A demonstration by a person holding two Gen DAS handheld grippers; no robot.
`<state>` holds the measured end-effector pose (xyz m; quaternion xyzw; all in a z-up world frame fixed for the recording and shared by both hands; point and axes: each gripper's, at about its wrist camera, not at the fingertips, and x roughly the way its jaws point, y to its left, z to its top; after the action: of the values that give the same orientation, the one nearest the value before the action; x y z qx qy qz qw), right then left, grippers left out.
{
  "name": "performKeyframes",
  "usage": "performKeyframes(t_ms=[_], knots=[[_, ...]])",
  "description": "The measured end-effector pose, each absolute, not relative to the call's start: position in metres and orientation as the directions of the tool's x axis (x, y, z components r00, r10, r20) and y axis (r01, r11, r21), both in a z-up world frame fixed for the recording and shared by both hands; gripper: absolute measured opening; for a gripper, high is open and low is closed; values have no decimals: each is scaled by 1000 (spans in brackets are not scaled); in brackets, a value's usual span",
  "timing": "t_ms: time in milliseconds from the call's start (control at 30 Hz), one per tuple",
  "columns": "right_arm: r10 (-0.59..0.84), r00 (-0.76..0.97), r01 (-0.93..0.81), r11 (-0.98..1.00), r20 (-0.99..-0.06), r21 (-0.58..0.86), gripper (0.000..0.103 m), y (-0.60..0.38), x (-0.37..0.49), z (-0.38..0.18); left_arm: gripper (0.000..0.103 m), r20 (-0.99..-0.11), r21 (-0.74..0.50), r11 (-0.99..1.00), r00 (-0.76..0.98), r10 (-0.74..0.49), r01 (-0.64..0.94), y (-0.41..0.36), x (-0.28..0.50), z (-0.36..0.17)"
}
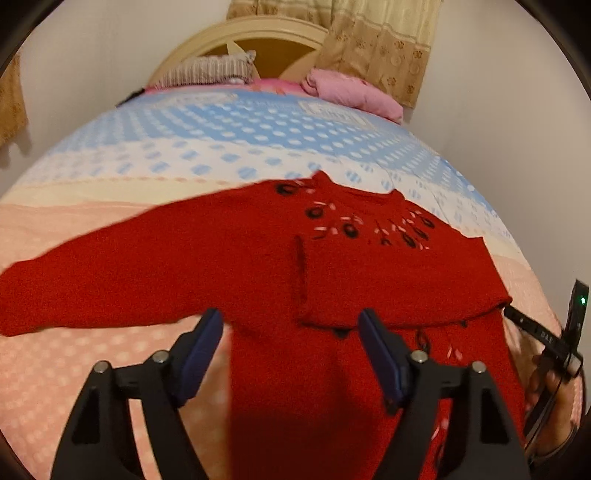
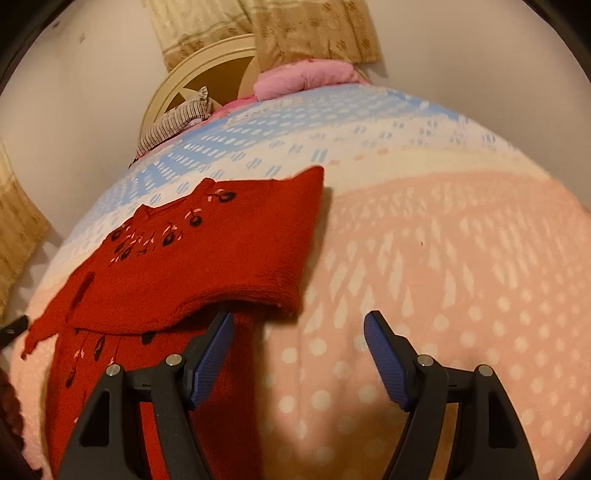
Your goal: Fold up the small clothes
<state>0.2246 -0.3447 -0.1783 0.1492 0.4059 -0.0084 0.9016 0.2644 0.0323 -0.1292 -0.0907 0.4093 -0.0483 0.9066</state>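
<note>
A small red knit sweater [image 1: 236, 258] with black and pink embroidery lies on the bed. Its left sleeve stretches out to the left and its right sleeve is folded across the chest. My left gripper [image 1: 290, 325] is open and empty, hovering just above the sweater's body. In the right wrist view the sweater [image 2: 207, 258] lies to the left, with the folded sleeve's cuff edge nearest. My right gripper [image 2: 299, 326] is open and empty; its left finger is over the sweater's right edge and its right finger is over the bedspread.
The bedspread [image 1: 229, 147] is dotted, pink near me and blue farther away. A striped pillow [image 1: 210, 70] and pink bedding [image 1: 351, 92] lie by the cream headboard [image 1: 258, 29]. Curtains [image 1: 384, 48] hang behind. The other hand-held gripper's body [image 1: 554, 339] shows at the right edge.
</note>
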Motion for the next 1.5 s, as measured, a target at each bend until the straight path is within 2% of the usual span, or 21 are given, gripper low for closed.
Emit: performKeyframes(t_ms=[133, 200, 267, 333, 367, 400, 433, 500, 800, 967, 1067, 1133, 1300, 1367, 1500], knots=[[139, 684, 149, 934, -716, 324, 74, -353, 218, -183, 73, -750, -208, 978, 638, -175, 23, 10, 291, -142], [146, 686, 146, 932, -712, 332, 74, -352, 216, -182, 62, -766, -210, 978, 620, -169, 7, 4, 303, -152], [145, 689, 147, 932, -710, 332, 74, -351, 215, -182, 58, -790, -217, 976, 586, -181, 9, -4, 316, -163], [141, 687, 145, 934, -712, 325, 75, -351, 215, -183, 54, -792, -163, 987, 598, -124, -12, -11, 321, -168], [139, 687, 145, 936, -713, 322, 75, -351, 215, -183, 40, -785, -160, 987, 607, -122, -9, -12, 320, -168], [139, 688, 145, 935, -712, 322, 75, -351, 215, -183, 17, -779, -156, 988, 615, -120, -5, -13, 319, -167], [143, 689, 145, 934, -711, 328, 75, -351, 215, -183, 13, -771, -150, 989, 625, -121, 6, -14, 317, -165], [154, 696, 143, 927, -701, 346, 75, -353, 214, -183, 12, -758, -132, 991, 643, -113, 19, -15, 310, -159], [183, 711, 141, 908, -679, 394, 75, -360, 212, -185, 12, -659, -130, 991, 743, -117, 41, 1, 281, -117], [165, 703, 144, 919, -692, 366, 75, -357, 214, -185, 13, -716, -106, 994, 695, -71, -8, 20, 286, -144], [165, 703, 144, 920, -692, 365, 76, -357, 214, -185, 29, -758, -157, 986, 648, -81, -61, 39, 289, -169], [163, 702, 145, 921, -693, 363, 76, -356, 214, -185, 29, -748, -220, 973, 652, -121, -72, 46, 286, -172], [138, 704, 150, 930, -697, 335, 76, -355, 213, -181, 32, -753, -134, 988, 656, -54, -73, 35, 284, -169], [109, 730, 150, 938, -675, 313, 76, -352, 210, -168, 34, -746, -137, 988, 664, -52, -75, 35, 282, -169], [145, 774, 31, 964, -616, 265, 76, -324, 219, -129, 56, -742, -116, 991, 669, -42, -68, 34, 280, -170]])
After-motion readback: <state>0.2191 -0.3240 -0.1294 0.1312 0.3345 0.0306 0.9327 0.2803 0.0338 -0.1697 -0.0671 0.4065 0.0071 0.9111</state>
